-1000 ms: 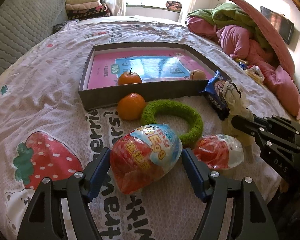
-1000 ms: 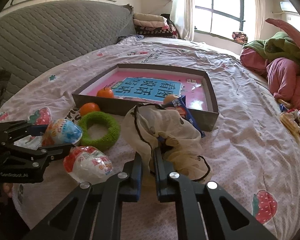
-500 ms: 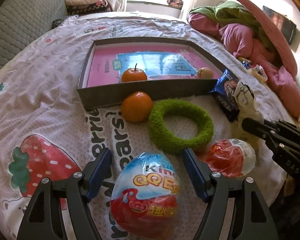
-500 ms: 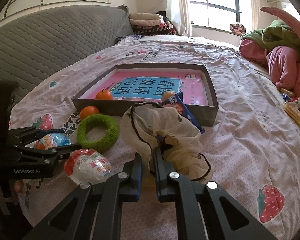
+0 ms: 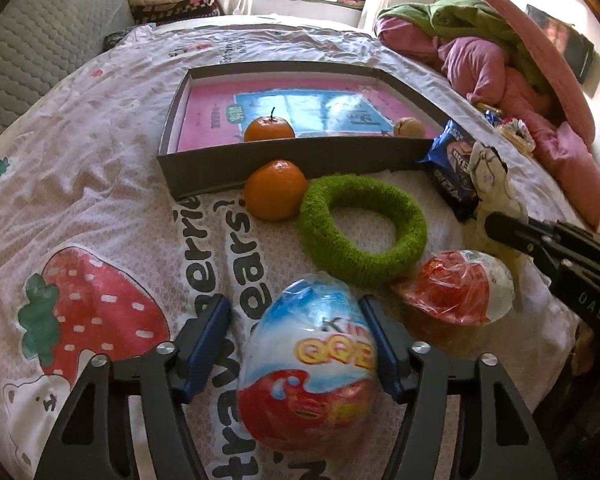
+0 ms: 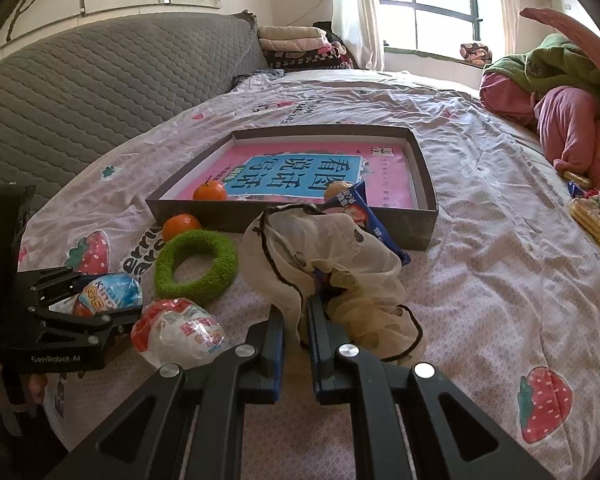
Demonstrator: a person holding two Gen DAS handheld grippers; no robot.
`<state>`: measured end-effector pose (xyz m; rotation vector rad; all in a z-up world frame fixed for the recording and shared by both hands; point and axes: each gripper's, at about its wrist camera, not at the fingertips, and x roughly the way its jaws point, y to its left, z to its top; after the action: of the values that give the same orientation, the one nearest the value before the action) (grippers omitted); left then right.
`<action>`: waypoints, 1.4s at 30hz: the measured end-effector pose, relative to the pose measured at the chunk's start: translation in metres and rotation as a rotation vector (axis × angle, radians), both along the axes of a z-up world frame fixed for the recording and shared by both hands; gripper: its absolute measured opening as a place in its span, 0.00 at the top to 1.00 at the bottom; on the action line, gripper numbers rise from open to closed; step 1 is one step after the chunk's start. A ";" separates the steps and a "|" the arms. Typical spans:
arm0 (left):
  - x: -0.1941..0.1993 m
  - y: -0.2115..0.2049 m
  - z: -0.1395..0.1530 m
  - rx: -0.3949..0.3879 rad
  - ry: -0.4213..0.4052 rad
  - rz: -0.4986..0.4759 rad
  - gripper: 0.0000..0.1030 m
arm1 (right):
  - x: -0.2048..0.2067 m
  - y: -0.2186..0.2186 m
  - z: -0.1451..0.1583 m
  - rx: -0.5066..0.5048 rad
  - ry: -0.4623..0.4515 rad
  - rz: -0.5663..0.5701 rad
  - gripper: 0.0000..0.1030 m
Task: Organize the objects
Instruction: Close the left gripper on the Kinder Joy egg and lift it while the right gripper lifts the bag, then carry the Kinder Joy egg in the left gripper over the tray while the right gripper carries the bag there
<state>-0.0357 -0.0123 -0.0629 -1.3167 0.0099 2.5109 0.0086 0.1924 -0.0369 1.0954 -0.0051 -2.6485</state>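
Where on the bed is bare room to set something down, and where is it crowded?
Free: the sheet right of the box, toward the pink bedding; the sheet left of the box, around the strawberry print. Crowded: before the box, where the orange, green ring, two wrapped eggs, mesh bag and both grippers sit.

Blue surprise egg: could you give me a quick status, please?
Left gripper closing around blue surprise egg, not clamped. Right gripper shut on mesh pouch. Nothing blocking.

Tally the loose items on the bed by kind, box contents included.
Oranges: 2, one in the box, one outside
Wrapped eggs: 2, blue-topped, white-topped
Green ring: 1
Blue snack pack: 1
Mesh bag: 1
Small tan round item in box: 1
Total: 8
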 end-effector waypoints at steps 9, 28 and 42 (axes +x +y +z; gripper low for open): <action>0.002 -0.005 0.003 0.051 -0.002 0.003 0.50 | 0.003 -0.003 0.003 0.007 0.021 0.013 0.90; 0.016 0.001 0.024 0.054 0.081 0.001 0.50 | 0.010 -0.005 0.012 -0.015 0.065 0.037 0.90; 0.017 0.004 0.051 0.052 0.160 0.021 0.50 | 0.017 -0.008 0.029 -0.046 0.127 0.062 0.90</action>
<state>-0.0183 -0.0085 -0.0114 -1.0993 -0.0344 2.6085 0.0256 0.1840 -0.0075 0.8971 -0.0066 -2.6438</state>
